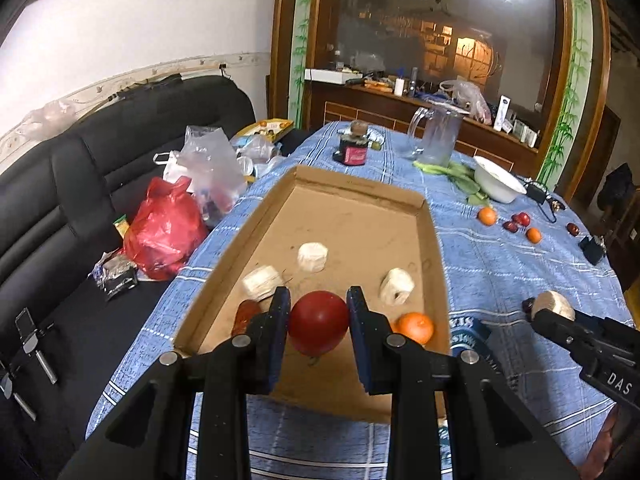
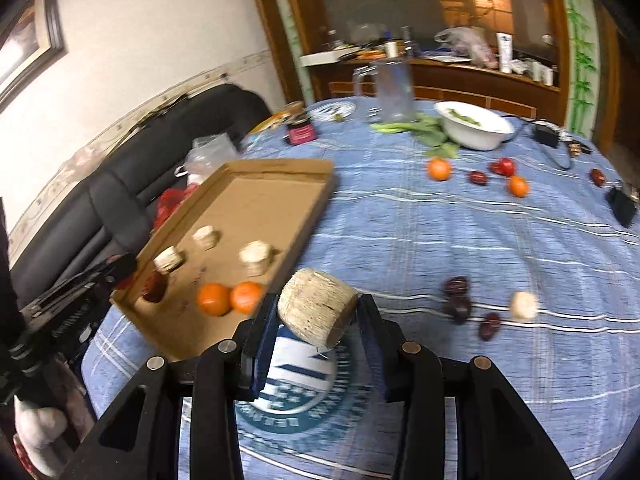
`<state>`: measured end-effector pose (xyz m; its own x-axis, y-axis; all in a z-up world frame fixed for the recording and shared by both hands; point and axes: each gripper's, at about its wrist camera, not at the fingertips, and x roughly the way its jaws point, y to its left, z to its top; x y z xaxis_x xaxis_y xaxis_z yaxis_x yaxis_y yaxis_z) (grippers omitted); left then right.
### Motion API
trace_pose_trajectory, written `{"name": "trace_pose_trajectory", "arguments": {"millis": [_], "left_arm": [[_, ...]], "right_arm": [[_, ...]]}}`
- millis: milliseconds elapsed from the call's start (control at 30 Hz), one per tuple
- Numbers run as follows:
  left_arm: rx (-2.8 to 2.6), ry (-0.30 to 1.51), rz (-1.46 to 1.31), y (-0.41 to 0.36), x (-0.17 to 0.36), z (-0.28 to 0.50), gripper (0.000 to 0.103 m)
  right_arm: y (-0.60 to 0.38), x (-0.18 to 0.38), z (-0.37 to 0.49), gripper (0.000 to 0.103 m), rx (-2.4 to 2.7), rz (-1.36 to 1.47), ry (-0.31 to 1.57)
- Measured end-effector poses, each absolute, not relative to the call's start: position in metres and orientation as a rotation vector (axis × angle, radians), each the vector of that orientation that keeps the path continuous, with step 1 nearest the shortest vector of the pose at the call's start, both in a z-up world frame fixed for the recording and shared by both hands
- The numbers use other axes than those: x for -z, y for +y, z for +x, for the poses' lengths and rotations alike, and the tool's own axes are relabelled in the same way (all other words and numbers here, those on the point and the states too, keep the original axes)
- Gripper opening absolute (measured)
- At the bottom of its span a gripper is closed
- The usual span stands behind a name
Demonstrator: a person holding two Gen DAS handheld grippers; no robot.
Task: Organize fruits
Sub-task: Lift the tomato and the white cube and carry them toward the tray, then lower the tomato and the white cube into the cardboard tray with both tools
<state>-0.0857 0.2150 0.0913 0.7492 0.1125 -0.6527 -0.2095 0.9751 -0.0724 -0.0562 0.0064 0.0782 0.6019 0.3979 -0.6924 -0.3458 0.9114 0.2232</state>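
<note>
Cardboard tray (image 1: 434, 248) holds three pale cut cylinders (image 1: 312, 257), oranges (image 2: 214, 299) and a dark fruit. Over its near end the left gripper (image 1: 319, 312) clamps a red apple (image 1: 318, 323); just right of the tray the right gripper (image 2: 316, 314) clamps another pale cylinder (image 2: 318, 312).

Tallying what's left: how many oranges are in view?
4 oranges: two side by side in the cardboard box, two on the tablecloth near the white bowl; more may be hidden.
</note>
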Motion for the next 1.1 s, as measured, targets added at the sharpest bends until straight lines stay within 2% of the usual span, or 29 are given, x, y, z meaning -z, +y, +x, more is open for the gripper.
{"name": "trace_pose_trajectory", "arguments": {"millis": [633,1100], "left_arm": [[-0.153,0.767,-0.177,0.243,-0.070,-0.048,0.028],[-0.090,0.872,-0.136,0.237,-0.046,0.001,0.028]], "right_arm": [[0.112,-0.061,-0.007,0.044,-0.529,-0.049,0.864],[0.123,-0.044,0.073,0.043,-0.461,-0.024,0.922]]}}
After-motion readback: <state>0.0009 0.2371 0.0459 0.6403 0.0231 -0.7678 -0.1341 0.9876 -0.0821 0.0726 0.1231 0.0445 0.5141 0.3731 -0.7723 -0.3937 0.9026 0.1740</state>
